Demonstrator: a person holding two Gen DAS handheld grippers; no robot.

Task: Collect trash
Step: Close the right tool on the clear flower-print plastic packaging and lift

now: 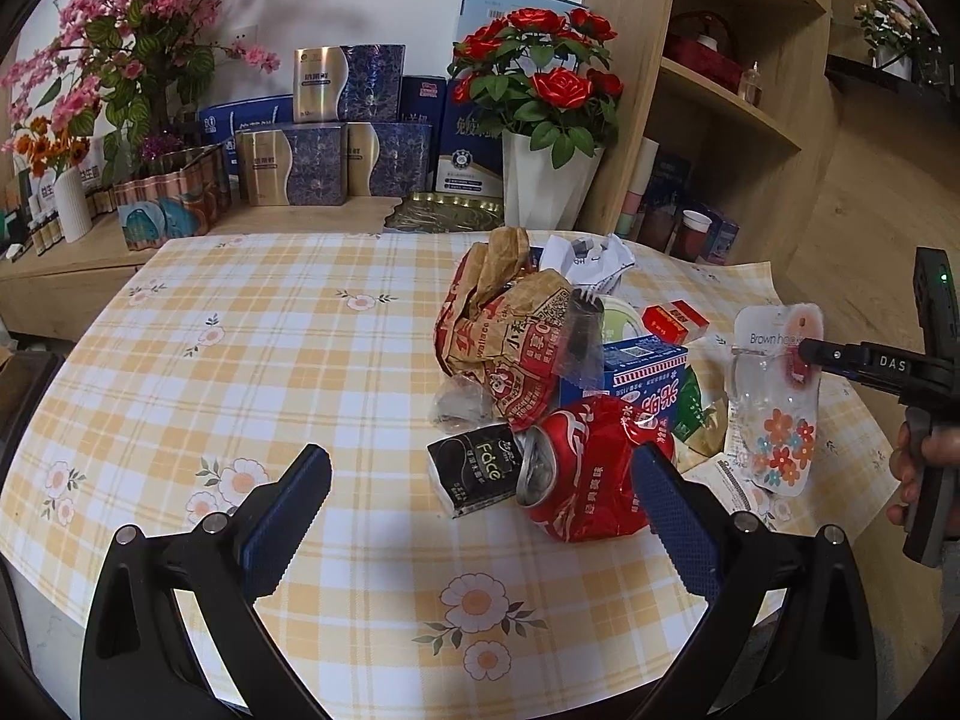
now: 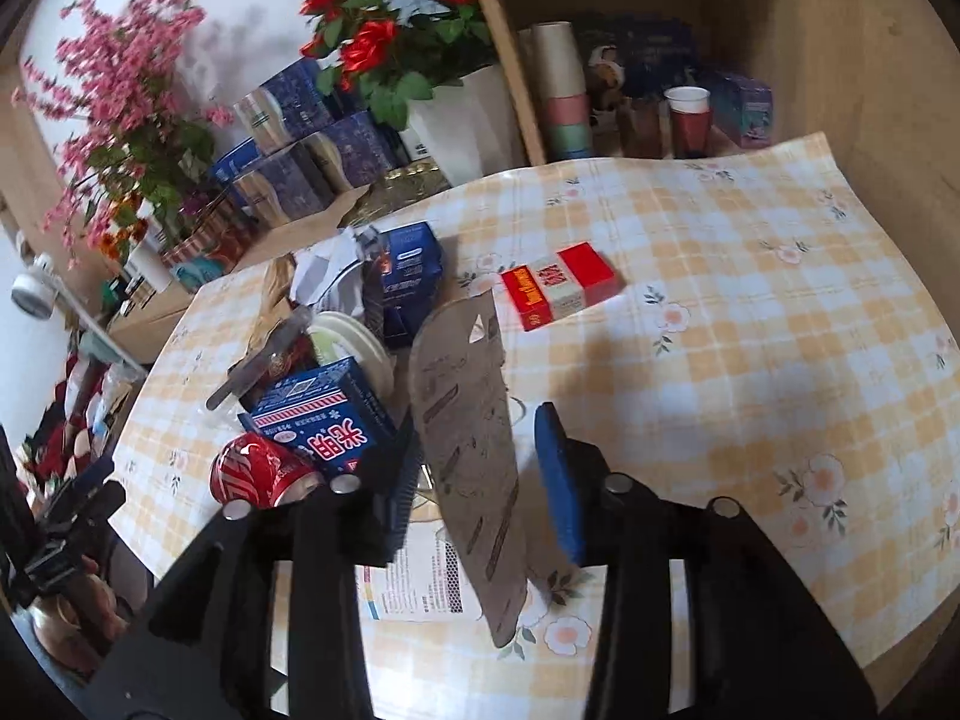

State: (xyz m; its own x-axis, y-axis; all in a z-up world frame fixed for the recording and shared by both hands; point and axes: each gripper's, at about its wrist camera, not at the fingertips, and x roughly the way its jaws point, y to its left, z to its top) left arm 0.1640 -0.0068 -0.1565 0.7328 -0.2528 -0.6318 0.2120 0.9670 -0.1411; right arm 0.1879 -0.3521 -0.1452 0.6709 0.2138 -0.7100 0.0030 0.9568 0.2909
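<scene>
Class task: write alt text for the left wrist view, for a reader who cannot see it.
Open left tongs hover over a yellow checked tablecloth, aimed at a crushed red drinks can in a litter pile. On the right, the right tongs reach a flowered clear plastic hook packet.

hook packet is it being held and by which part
Not clamped: the hook packet's top sits between the right hand-held gripper's parted pads, clear of one. The left hand-held gripper is empty.
</scene>
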